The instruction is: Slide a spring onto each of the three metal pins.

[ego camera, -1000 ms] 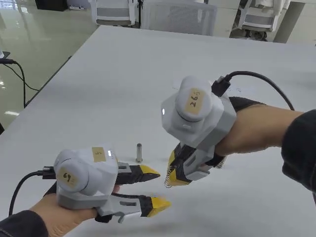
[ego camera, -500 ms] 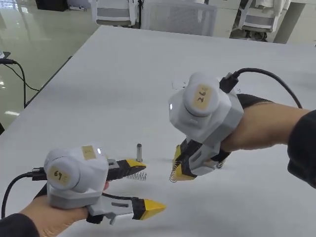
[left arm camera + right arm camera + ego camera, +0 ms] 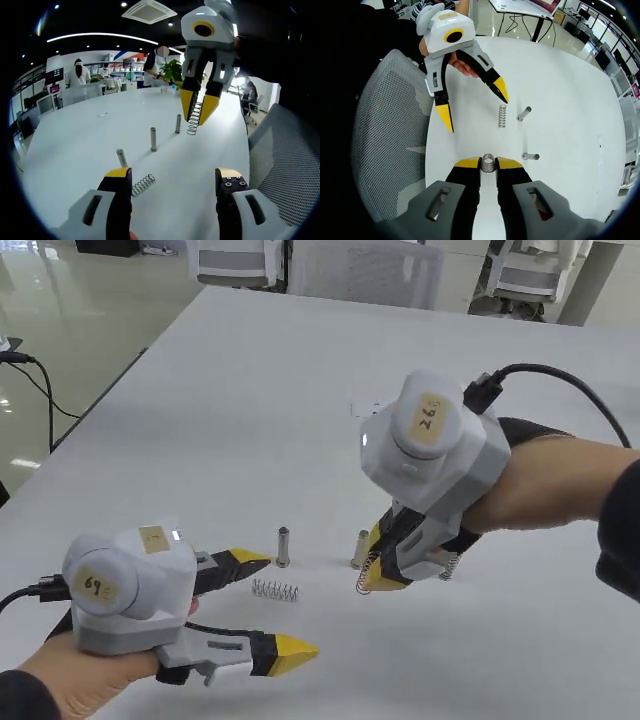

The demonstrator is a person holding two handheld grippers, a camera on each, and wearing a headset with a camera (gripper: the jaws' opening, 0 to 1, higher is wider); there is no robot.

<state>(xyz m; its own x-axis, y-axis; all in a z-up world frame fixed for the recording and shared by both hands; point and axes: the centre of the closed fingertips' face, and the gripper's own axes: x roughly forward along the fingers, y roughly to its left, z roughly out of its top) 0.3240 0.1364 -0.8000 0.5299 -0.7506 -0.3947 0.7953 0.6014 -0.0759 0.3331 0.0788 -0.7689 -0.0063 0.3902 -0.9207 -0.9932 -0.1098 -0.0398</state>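
Two short metal pins (image 3: 283,546) (image 3: 361,548) stand upright on the white table; the left gripper view shows three in a row (image 3: 121,157) (image 3: 153,138) (image 3: 177,123). A loose spring (image 3: 275,590) lies flat in front of the nearest pin, between the jaws of my open left gripper (image 3: 275,605). My right gripper (image 3: 378,575) points down just right of the second pin, shut on a spring (image 3: 488,163) that hangs from its yellow tips. Another spring (image 3: 447,565) peeks out behind it.
The white table (image 3: 250,420) stretches far ahead, with its left edge dropping to a glossy floor with cables. Mesh office chairs (image 3: 365,275) stand at the far end. A cable (image 3: 560,400) trails from the right gripper.
My left gripper has drawn back toward me, uncovering the loose spring on the table. The right gripper with its spring has shifted right, uncovering the second pin.
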